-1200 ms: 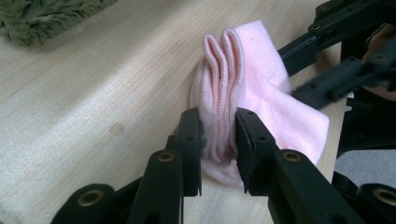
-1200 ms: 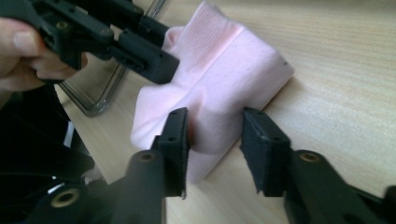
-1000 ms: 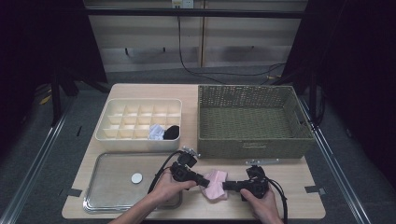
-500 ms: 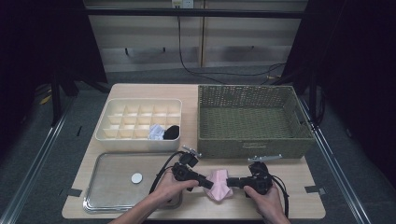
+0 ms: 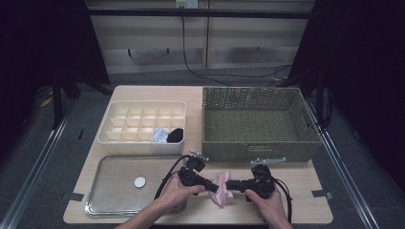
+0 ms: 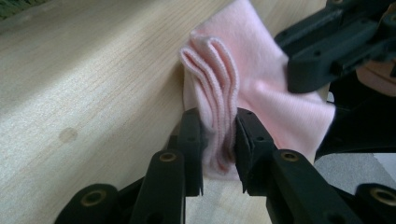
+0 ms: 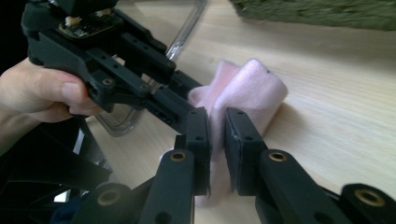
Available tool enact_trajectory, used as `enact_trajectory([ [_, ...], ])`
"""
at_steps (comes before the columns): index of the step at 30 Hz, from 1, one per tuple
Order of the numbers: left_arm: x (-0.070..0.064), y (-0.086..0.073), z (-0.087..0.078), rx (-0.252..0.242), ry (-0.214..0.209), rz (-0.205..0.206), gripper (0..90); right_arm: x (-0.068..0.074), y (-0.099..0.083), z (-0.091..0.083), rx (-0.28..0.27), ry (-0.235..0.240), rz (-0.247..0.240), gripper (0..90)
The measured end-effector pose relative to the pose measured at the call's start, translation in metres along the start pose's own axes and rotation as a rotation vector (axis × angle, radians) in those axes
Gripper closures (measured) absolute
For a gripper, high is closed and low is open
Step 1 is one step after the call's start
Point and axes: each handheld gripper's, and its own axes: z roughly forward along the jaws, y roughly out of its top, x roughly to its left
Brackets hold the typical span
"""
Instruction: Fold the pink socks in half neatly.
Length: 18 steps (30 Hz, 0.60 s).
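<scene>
Pink sock (image 5: 221,187) on the bare table (image 5: 305,210), near the front edge, between the tray (image 5: 102,210) and the basket (image 5: 258,148), held from both sides. I have the left gripper (image 6: 218,144) clamped on the ribbed cuff end, where several folded layers bunch between its jaws; the right gripper (image 7: 217,140) is pinched shut on the opposite end, with fabric showing in the narrow slot between its jaws.

Handling, as I judge it: the sock is light, soft and fully limp, so it takes whatever shape the jaws give it and has no stiffness to push against. The knit looks slightly fuzzy, so I expect good friction on the pads and little risk of slipping, and nothing here is fragile. The best hold is on stacked layers, as at the cuff, not on a single thin edge that could pull out. With both ends gripped, the middle sags and folds onto the table.

In the divider box (image 5: 114,138), two compartments already hold what appear to be rolled socks, one light (image 5: 159,135) and one black (image 5: 175,135), though they are too small for me to be sure.
</scene>
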Motion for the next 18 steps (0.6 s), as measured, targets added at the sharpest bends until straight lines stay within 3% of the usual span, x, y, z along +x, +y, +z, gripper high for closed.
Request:
enact_trajectory([
  [11,-0.002,-0.001,0.0,-0.004,0.015,0.003,74.5,0.007,-0.012,0.008,0.033,0.038,0.0,72.0],
  [16,-0.002,-0.002,0.0,-0.013,0.018,-0.005,74.6,0.005,-0.019,0.004,0.034,0.042,0.015,71.0],
  [18,-0.002,-0.002,0.0,-0.011,0.018,-0.003,74.6,0.005,-0.02,0.005,0.036,0.038,0.019,75.9],
])
